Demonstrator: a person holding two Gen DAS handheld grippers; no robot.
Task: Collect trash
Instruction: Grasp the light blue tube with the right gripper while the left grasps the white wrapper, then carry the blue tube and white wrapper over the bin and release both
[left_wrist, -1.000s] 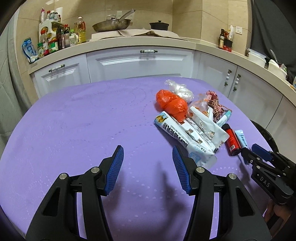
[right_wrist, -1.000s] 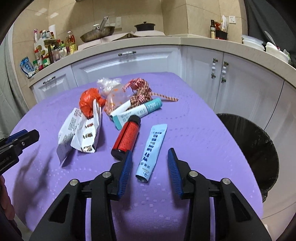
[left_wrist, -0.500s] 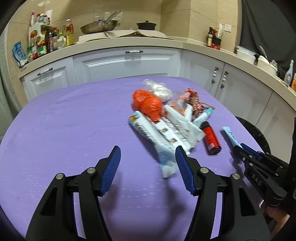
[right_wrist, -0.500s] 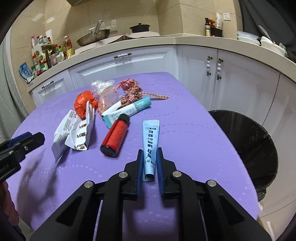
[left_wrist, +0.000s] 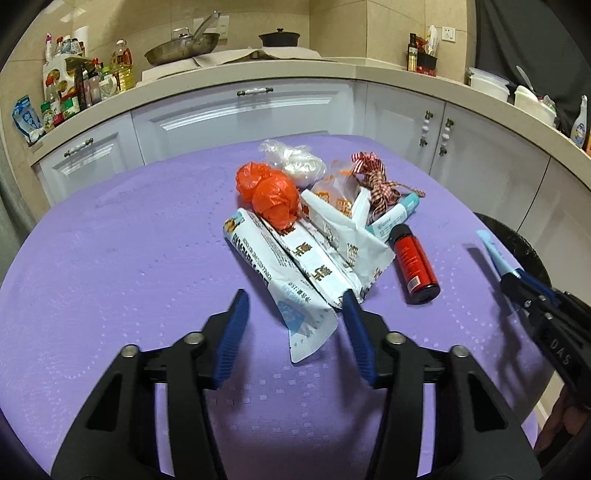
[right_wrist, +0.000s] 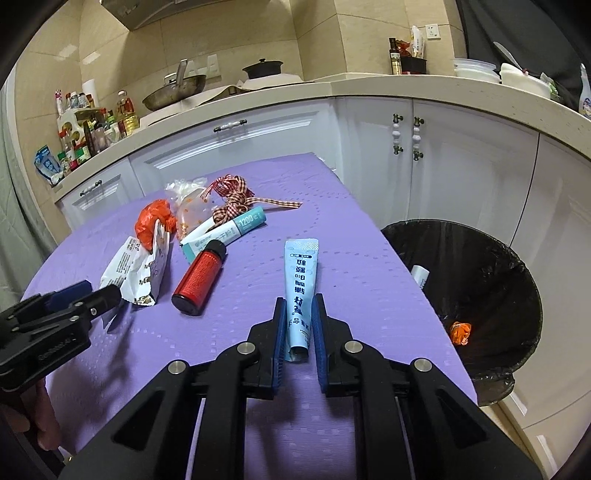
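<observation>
My right gripper (right_wrist: 299, 308) is shut on a light blue tube (right_wrist: 301, 280) and holds it lifted above the purple table (right_wrist: 351, 258); the tube also shows in the left wrist view (left_wrist: 493, 253). My left gripper (left_wrist: 295, 306) is open, its fingers on either side of the near end of a white snack wrapper (left_wrist: 291, 291). Beyond lie an orange bag (left_wrist: 271, 194), a red bottle (left_wrist: 413, 264), a teal-capped tube (right_wrist: 225, 232) and a checked ribbon (right_wrist: 232, 195).
A black-lined trash bin (right_wrist: 476, 295) stands off the table's right edge, with an orange scrap (right_wrist: 460, 330) and a white item inside. White cabinets (left_wrist: 251, 118) and a counter with bottles (left_wrist: 77, 85) and a pan run behind the table.
My right gripper closed on the blue tube and raised it off the table. My left gripper moved forward to the right until its open fingers straddle the white wrapper's end.
</observation>
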